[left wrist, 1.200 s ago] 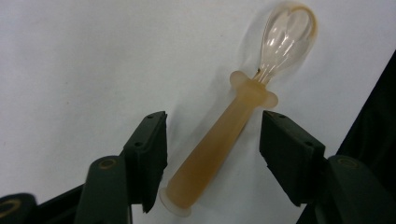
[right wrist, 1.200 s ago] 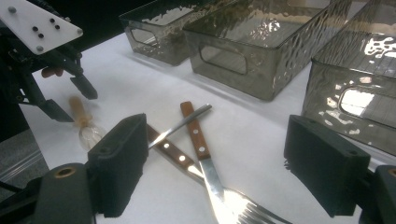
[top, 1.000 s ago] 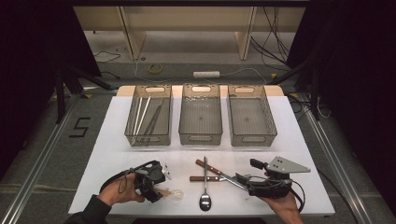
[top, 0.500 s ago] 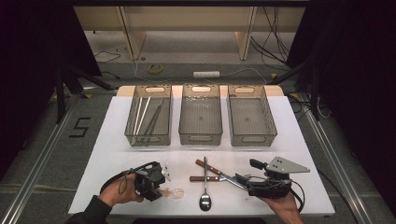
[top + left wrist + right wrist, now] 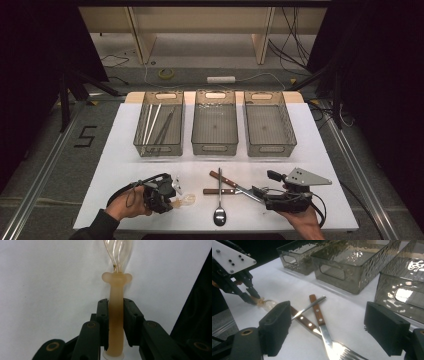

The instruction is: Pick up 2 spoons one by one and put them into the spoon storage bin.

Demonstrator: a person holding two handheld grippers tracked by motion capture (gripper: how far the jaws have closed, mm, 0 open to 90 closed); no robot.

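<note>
My left gripper [image 5: 116, 308] is pinching the amber handle of a small translucent spoon [image 5: 117, 290], my jaws having just been closing until both pads are pressing on its sides. The spoon is lying flat on the white table [image 5: 115, 165] near the front left edge, its clear bowl pointing away from me past a knobbed collar. In the high view the spoon [image 5: 184, 201] is sitting just right of my left gripper [image 5: 167, 192], with bare table around it up to the three bins [image 5: 215, 147] at the back. My right gripper [image 5: 332, 330] is resting with jaws spread wide, holding nothing, facing a crossed fork [image 5: 324, 332], knife [image 5: 305, 322] and metal spoon [image 5: 219, 212] lying between my two hands.
</note>
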